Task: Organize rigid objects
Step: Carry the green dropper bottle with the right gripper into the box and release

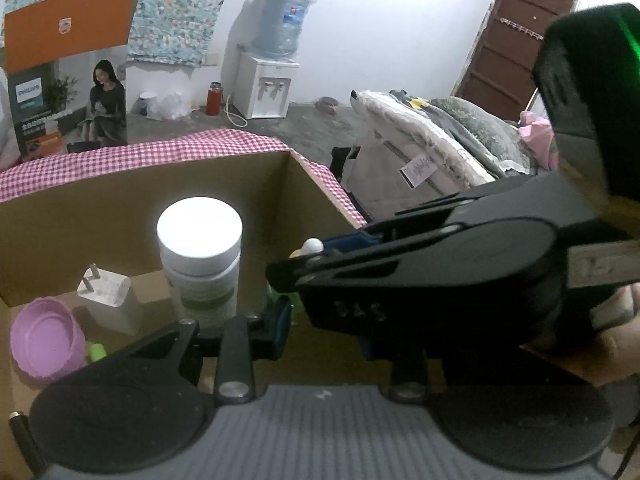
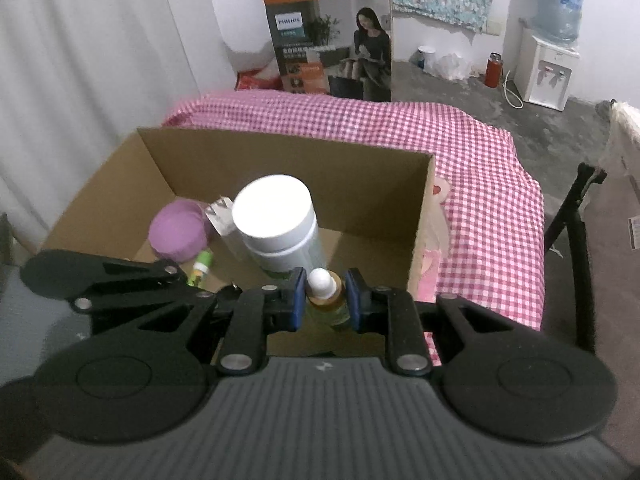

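An open cardboard box (image 2: 280, 160) stands on a table under a pink checked cloth (image 2: 480, 152). Inside are a white-capped jar (image 2: 276, 224), a white charger plug (image 2: 222, 216), a purple bowl (image 2: 180, 232) and a small green tube (image 2: 202, 266). My right gripper (image 2: 326, 300) is shut on a small dropper bottle (image 2: 324, 292) with a white cap, held over the box's near side. In the left wrist view the right gripper (image 1: 288, 268) crosses in front of my left gripper (image 1: 304, 312) and hides its right finger. Its jaws are narrow, and what lies between them is hidden.
A tall printed carton (image 2: 332, 40) stands behind the table. A water dispenser (image 2: 548, 68) and a red flask (image 2: 493, 70) are on the floor at the back right. A black chair frame (image 2: 576, 240) is right of the table, with a mattress (image 1: 420, 148) beyond.
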Demonstrator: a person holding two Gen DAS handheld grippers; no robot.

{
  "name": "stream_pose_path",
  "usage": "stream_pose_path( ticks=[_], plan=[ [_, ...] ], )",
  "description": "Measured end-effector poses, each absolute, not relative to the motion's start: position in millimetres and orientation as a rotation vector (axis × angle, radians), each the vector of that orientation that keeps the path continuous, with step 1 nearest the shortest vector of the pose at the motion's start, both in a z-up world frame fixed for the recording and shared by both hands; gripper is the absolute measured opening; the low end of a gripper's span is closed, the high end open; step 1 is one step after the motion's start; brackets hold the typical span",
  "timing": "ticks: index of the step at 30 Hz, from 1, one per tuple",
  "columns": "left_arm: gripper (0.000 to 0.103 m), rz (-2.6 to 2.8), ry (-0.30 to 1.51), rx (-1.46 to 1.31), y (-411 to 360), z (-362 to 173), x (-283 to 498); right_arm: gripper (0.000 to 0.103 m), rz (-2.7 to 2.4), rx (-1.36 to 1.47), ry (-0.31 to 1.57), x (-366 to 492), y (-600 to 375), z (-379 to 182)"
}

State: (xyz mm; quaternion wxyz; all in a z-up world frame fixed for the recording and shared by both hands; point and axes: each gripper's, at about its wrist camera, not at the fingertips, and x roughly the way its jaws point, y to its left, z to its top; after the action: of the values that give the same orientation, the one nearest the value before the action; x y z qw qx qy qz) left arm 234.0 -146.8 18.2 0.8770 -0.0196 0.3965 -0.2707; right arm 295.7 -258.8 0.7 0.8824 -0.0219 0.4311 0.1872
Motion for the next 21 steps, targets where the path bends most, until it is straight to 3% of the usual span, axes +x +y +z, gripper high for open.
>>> stream_pose_path(
  ticks=[7, 11, 17, 21],
  plan=[
    [0.034, -0.560, 0.826, -0.032, -147, 17, 239, 0.020, 0.383, -0.097, 0.916, 301, -252, -4],
    [0.042, -0.552, 0.812, -0.016, -148, 21, 233, 0.021, 0.380, -0.122, 0.924, 301, -249, -4],
    [0.053, -0.539, 0.787, 0.003, -142, 31, 220, 0.032, 0.365, -0.119, 0.888, 299, -250, 7],
    [0.061, -0.541, 0.765, -0.002, -133, 43, 206, 0.045, 0.351, -0.076, 0.849, 288, -260, 22]
  ],
)
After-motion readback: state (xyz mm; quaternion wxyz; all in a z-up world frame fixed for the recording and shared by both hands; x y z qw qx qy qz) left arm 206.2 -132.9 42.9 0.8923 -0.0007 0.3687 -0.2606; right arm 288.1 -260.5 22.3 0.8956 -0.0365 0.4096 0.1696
